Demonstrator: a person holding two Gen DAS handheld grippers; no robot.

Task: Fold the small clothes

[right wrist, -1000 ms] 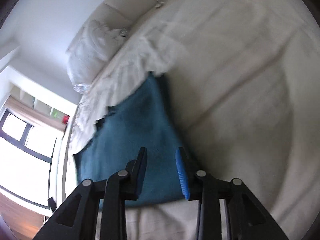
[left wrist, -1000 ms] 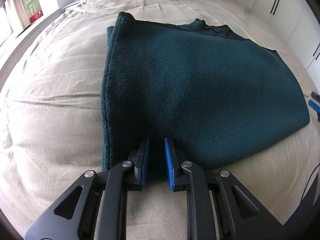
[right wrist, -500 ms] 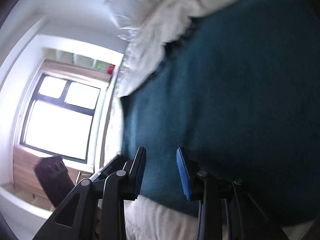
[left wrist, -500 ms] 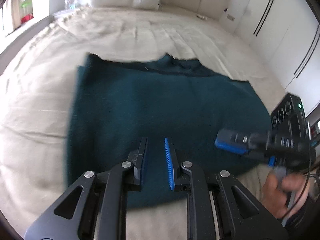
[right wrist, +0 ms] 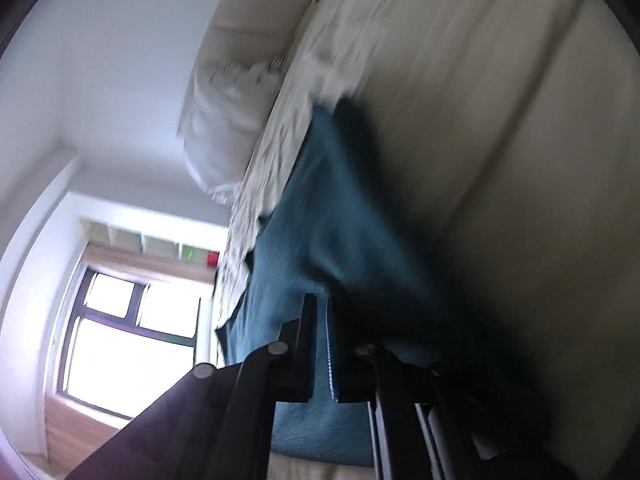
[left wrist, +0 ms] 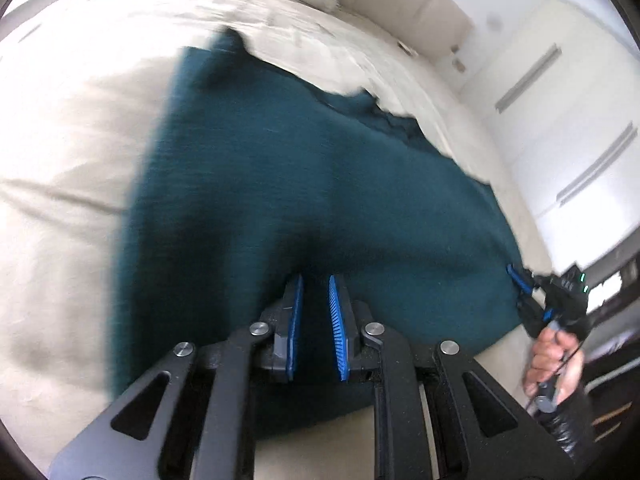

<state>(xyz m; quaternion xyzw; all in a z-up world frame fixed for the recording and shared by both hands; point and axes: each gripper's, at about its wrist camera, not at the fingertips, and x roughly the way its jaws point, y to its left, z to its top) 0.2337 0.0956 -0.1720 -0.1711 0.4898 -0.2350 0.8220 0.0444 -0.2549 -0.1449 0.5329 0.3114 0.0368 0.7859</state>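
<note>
A dark teal knitted garment (left wrist: pixel 304 184) lies folded on the beige bed sheet (left wrist: pixel 72 128). My left gripper (left wrist: pixel 316 280) is shut on its near edge, with cloth bunched between the blue pads. My right gripper (right wrist: pixel 322 300) is shut on the garment's right edge (right wrist: pixel 332 216), with cloth between the fingers. In the left wrist view the right gripper (left wrist: pixel 520 280) shows at the garment's right side, held by a hand (left wrist: pixel 556 360). Both views are blurred by motion.
White pillows (right wrist: pixel 224 128) and a padded headboard (left wrist: pixel 420 4) lie at the far end of the bed. White wardrobe doors (left wrist: pixel 568 112) stand to the right. A window (right wrist: pixel 124 336) and shelves are on the left side of the room.
My left gripper lifted and came back onto the garment's near edge, still narrow. My right gripper swung in from beside the bed and closed on the right edge.
</note>
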